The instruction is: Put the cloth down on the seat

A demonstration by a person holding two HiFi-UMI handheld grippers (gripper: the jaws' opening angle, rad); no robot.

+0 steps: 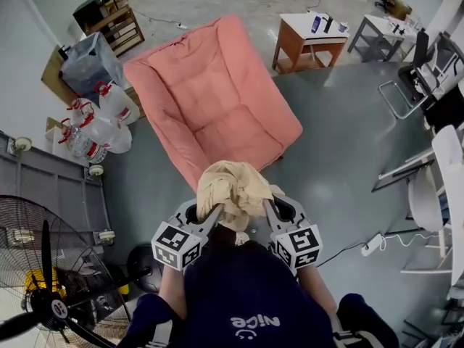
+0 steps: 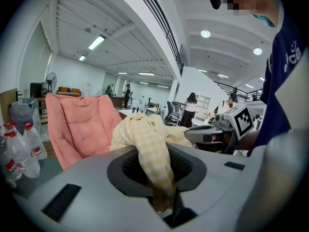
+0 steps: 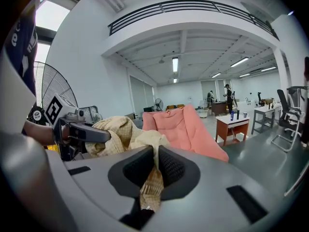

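Head view: the cloth (image 1: pixel 230 187) hangs bunched between the left gripper (image 1: pixel 212 216) and right gripper (image 1: pixel 270 212), at the near edge of the pink seat (image 1: pixel 210 100). Left gripper view: its jaws clamp a cloth fold. Right gripper view: its jaws pinch the cloth tightly.

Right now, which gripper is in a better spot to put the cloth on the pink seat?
Left, by a little. The left gripper and right gripper are both shut on the cloth, but the left lines up with the middle of the seat; the right points toward its edge. They probably must move together.
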